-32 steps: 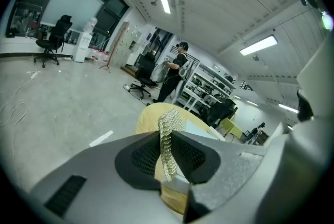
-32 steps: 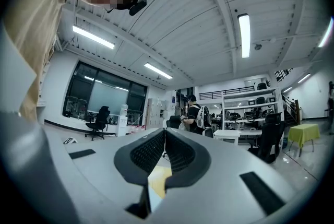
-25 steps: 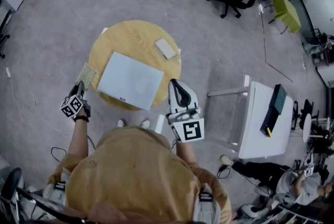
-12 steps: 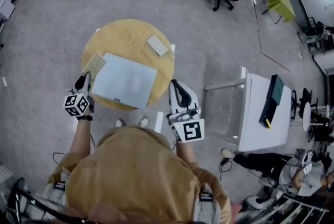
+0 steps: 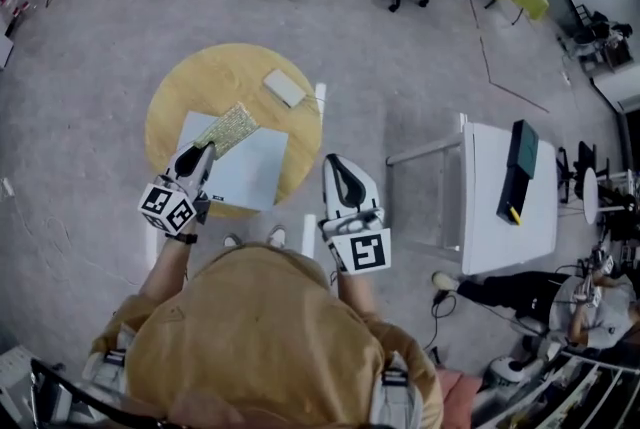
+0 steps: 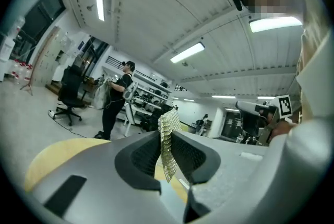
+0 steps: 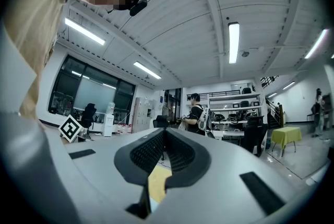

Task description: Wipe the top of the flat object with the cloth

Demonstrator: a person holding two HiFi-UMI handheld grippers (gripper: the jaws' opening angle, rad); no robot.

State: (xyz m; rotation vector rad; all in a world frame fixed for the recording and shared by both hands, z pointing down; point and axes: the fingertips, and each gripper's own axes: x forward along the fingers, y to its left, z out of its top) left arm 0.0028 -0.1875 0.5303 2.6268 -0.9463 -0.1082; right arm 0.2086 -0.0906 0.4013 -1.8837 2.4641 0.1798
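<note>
Yellow-green cloth (image 5: pixel 233 127) pinched in left gripper (image 5: pixel 197 155), over flat obj (image 5: pixel 252 175), right gripper (image 5: pixel 338 167) closed w/ nothing, beside table (image 5: pixel 185 82)

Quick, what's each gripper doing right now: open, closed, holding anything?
Left gripper: closed on the yellow-green woven cloth.
Right gripper: closed, holding nothing.
</note>
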